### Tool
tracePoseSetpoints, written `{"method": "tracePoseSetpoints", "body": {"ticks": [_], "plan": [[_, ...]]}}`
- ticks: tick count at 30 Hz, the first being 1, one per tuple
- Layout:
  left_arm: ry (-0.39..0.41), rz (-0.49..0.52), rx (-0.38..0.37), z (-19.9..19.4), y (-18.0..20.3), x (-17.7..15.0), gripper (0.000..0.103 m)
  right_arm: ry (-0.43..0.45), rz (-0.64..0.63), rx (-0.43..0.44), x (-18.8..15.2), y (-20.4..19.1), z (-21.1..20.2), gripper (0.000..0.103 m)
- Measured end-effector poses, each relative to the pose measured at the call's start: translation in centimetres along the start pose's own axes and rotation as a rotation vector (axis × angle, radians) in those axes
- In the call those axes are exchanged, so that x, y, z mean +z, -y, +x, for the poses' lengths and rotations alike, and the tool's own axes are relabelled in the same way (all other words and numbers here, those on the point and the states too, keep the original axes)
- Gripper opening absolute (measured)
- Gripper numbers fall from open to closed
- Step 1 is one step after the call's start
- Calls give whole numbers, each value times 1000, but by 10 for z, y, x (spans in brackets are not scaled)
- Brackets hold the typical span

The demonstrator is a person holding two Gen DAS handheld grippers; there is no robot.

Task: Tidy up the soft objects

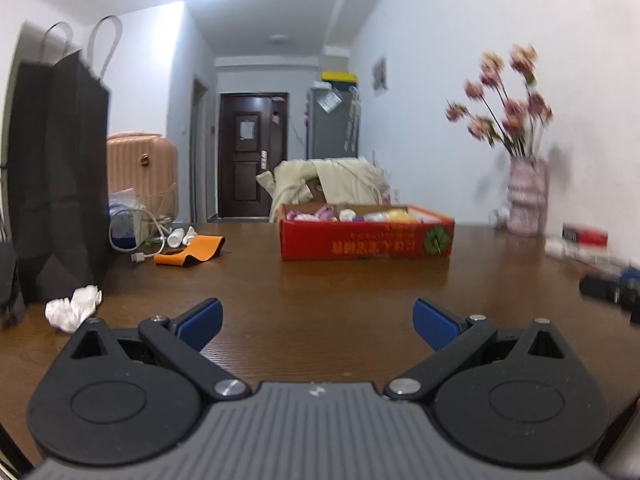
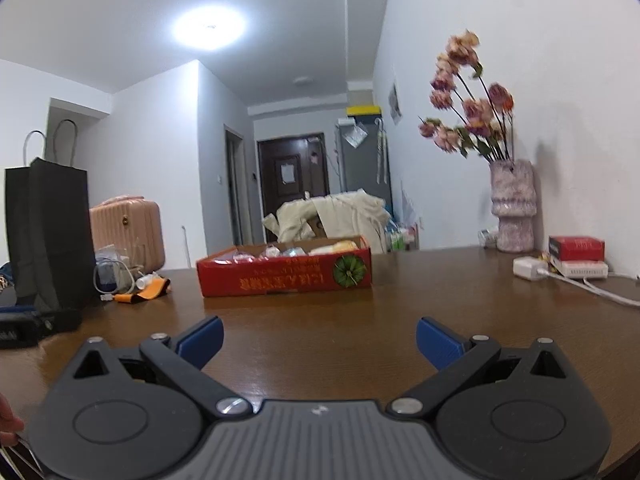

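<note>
- Left gripper [image 1: 318, 322] spread wide, nothing between the blue pads, low over the table [image 1: 340, 292]
- Right gripper [image 2: 319, 340] likewise wide apart and empty
- Soft items [image 1: 352, 214] sitting in the red box [image 1: 366, 240], mid-table, well ahead of both
- Crumpled tissue [image 1: 74, 306] loose on the table by the black bag [image 1: 60, 184], left of the left gripper
- Likely light and squashy; best pinched gently across the middle, since tissue may tear or slip from a corner hold

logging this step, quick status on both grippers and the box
Left gripper open, empty, over table. Right gripper open, empty. Red box ahead, soft items inside. Path to box clear; crumpled tissue loose by black bag.
</note>
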State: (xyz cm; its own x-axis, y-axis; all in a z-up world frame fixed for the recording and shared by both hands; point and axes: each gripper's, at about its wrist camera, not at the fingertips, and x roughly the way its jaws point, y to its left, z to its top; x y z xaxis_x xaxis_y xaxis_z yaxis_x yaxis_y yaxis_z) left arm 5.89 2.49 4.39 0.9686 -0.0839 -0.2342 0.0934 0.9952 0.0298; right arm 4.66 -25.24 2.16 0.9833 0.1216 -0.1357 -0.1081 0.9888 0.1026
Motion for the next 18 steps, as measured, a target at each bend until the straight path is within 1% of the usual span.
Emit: {"method": "tracePoseSetpoints", "body": {"ticks": [2, 4, 7, 15, 18], "plan": [[21, 12, 8, -3, 2, 0, 103, 20, -5, 24, 2, -2, -3, 103], [35, -3, 0, -4, 1, 0, 103, 40, -12, 41, 2, -5, -5, 103], [55, -4, 5, -5, 1, 1, 103, 54, -37, 51, 3, -11, -6, 103], [53, 2, 20, -6, 2, 4, 103, 58, -41, 55, 3, -12, -7, 103], [80, -10, 12, -9, 2, 5, 103, 52, -26, 73, 3, -13, -7, 103]]}}
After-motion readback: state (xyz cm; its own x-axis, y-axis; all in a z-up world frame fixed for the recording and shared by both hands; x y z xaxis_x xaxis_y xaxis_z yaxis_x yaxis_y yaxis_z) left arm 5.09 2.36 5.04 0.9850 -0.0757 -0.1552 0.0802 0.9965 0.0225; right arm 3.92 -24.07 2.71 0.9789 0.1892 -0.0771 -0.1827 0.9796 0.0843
